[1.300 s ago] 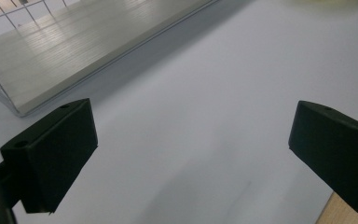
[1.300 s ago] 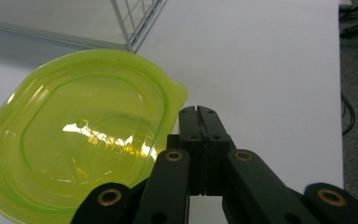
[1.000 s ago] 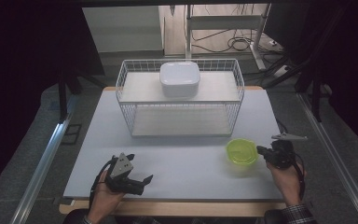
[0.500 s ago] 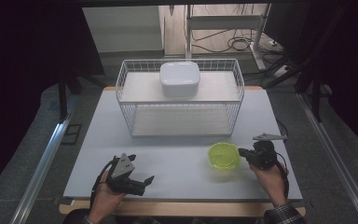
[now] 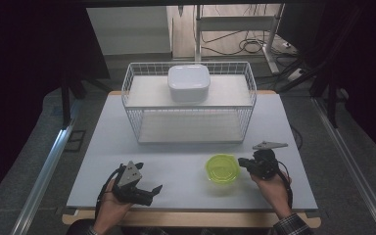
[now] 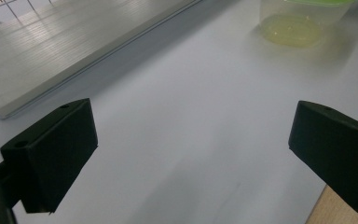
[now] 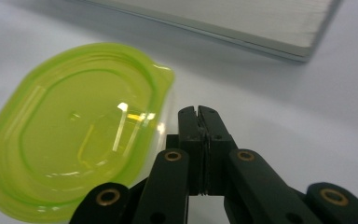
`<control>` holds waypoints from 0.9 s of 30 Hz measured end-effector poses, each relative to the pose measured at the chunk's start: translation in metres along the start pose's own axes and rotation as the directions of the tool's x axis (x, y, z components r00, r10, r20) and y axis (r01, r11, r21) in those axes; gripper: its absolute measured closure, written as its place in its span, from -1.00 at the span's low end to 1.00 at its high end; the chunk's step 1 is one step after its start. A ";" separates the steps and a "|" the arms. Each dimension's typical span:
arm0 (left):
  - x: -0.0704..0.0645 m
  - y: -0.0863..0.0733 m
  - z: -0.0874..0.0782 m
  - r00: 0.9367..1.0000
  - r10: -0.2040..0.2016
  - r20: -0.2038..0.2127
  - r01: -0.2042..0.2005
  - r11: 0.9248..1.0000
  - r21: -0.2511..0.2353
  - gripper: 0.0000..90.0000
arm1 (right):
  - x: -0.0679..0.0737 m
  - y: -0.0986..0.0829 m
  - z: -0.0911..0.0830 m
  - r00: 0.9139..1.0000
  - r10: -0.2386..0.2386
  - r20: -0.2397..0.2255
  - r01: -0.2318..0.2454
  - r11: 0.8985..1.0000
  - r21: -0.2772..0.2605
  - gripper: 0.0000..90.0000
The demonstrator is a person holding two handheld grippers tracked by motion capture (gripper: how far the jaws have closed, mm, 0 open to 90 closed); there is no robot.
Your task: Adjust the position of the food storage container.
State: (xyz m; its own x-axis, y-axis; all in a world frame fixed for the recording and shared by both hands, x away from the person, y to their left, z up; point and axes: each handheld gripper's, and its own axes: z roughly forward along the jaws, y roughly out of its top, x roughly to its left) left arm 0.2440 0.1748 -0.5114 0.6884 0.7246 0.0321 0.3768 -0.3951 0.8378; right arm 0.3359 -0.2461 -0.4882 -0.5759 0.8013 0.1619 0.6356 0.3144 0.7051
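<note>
Right now your right gripper [image 5: 247, 163] sits at the right rim of the green container [image 5: 223, 168], near the front edge of the board [image 5: 186, 152] and right of its middle. In the right gripper view its jaws are pressed fully together and appear to hold nothing; the rim lies just beside the tips, and whether they touch it is hard to tell. Any sideways contact comes from closed tips against a light plastic tub, so a nudge too high on the wall may well tip it rather than slide it. A fast shove could send it skidding toward the front edge, where there is little board left.

Your left gripper [image 5: 152, 190] rests low near the front left corner, jaws spread wide and empty, with bare board between them in the left gripper view. It stands well apart from the container, so it cannot steady it if it starts to rock.

The wire basket [image 5: 189, 128] stands along the back half, a white box [image 5: 189, 83] on its top shelf. If you lift toward it, watch the wire front, which could catch the rim.
</note>
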 end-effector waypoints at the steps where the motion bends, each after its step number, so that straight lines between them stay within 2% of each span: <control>1: 0.000 0.000 0.000 1.000 -0.003 -0.002 0.003 1.000 0.000 -0.98 | -0.001 -0.001 -0.002 1.000 0.005 0.002 -0.005 1.000 -0.004 0.97; 8: 0.000 0.000 0.001 1.000 0.003 -0.010 -0.003 1.000 0.004 -0.98 | 0.005 -0.018 -0.011 1.000 0.009 0.000 -0.009 1.000 0.028 0.97; 14: -0.001 0.000 0.001 1.000 0.001 -0.010 -0.001 1.000 0.008 -0.98 | 0.019 -0.025 -0.004 0.999 -0.011 -0.051 0.015 0.997 0.077 0.97; 19: -0.003 0.000 0.002 1.000 0.001 -0.006 -0.001 1.000 0.009 -0.98 | 0.025 -0.025 0.000 0.998 -0.024 -0.060 0.029 0.996 0.083 0.96; 27: -0.004 0.000 0.004 1.000 0.006 -0.006 -0.006 1.000 0.016 -0.98 | 0.034 -0.017 0.014 0.994 -0.032 -0.104 0.041 0.995 0.090 0.96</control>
State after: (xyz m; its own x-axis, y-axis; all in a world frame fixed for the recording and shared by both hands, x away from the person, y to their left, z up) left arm 0.2440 0.1698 -0.5134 0.6867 0.7258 0.0409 0.3823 -0.4084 0.8289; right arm 0.3129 -0.2172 -0.5039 -0.6463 0.7334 0.2106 0.6552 0.3918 0.6459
